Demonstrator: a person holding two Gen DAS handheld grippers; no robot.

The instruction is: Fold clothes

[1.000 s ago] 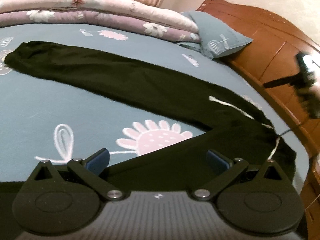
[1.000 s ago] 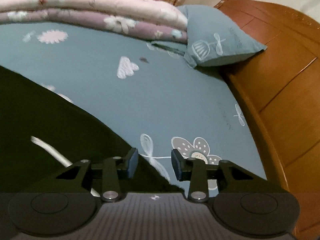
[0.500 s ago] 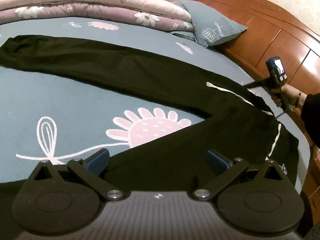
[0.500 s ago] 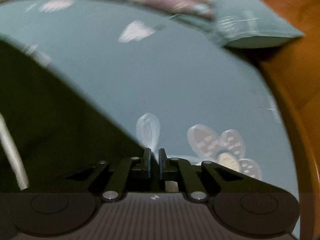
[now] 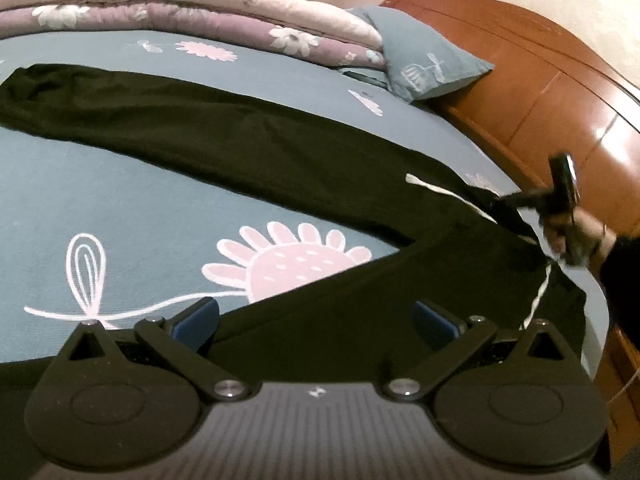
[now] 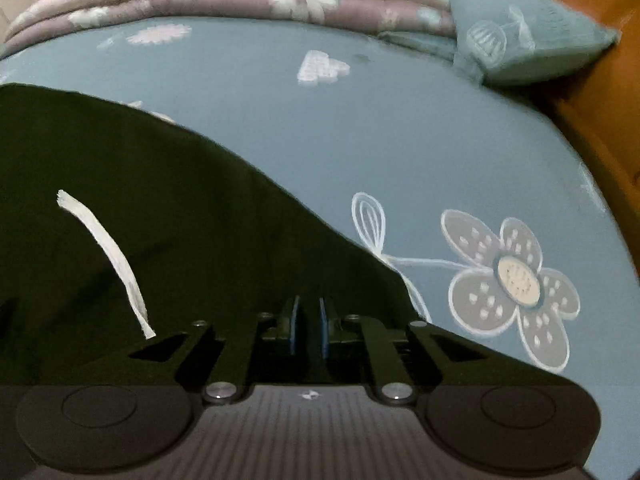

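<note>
Both wrist views look down across the bed (image 5: 120, 216), sharing trousers (image 6: 120, 168).

The right gripper (image 5: 562, 188) and the hand (image 5: 576, 236) holding it are smeared by blur at the left view's right edge; the sleeve runs out of frame; the near part of the trousers (image 5: 280, 160) lies hidden under the left gripper's body; whether cloth sits between the right gripper's near-closed pads (image 6: 295, 324) cannot be told.

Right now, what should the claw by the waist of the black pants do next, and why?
Probably lift a little. The right claw looks nearly shut at the waist edge of the pants, which lie spread flat on the bed, so raising that edge would start the fold.
</note>
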